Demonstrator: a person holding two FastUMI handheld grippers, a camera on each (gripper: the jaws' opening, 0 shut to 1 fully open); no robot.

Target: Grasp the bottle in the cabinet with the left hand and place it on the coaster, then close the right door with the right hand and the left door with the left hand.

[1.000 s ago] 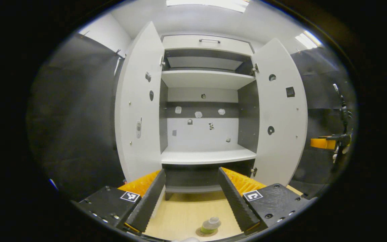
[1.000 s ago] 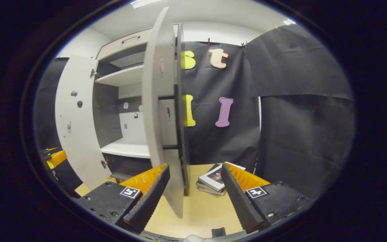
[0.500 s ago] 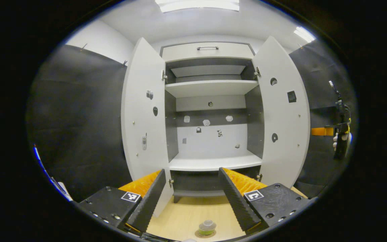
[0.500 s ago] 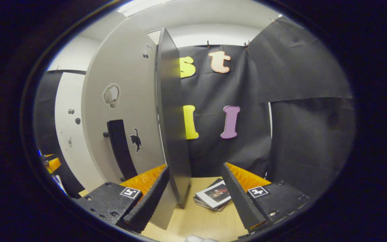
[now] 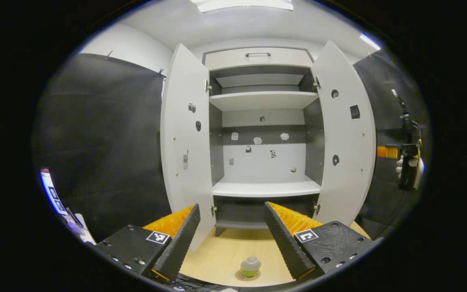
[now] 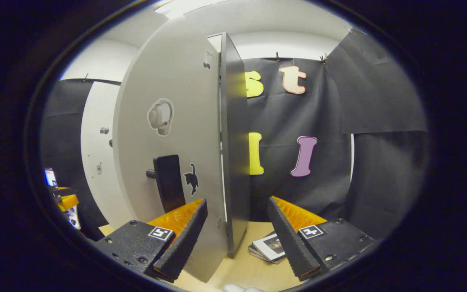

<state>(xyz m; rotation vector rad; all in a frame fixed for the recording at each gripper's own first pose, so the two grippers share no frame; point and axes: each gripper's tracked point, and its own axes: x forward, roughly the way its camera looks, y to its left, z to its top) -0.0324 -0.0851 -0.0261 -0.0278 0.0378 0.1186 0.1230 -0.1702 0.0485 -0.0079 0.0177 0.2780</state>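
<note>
- left gripper view: left gripper (image 5: 229, 237) spread, holding nothing; bottle (image 5: 250, 266) stands on the coaster (image 5: 248, 276) on the floor ahead; both cabinet doors (image 5: 185, 138) swung wide.
- right gripper view: right gripper (image 6: 236, 235) spread, the right door (image 6: 172, 154) edge between its fingers; books (image 6: 269, 247) lie beyond.

You're standing in a recording booth, not a home: black cloth wall (image 5: 103, 134) at nine o'clock, bare white cabinet (image 5: 264, 101) at twelve with marker stickers (image 5: 258, 140) inside, ceiling strip light (image 5: 241, 4) above, pale wooden floor (image 5: 225, 255) at six.
</note>
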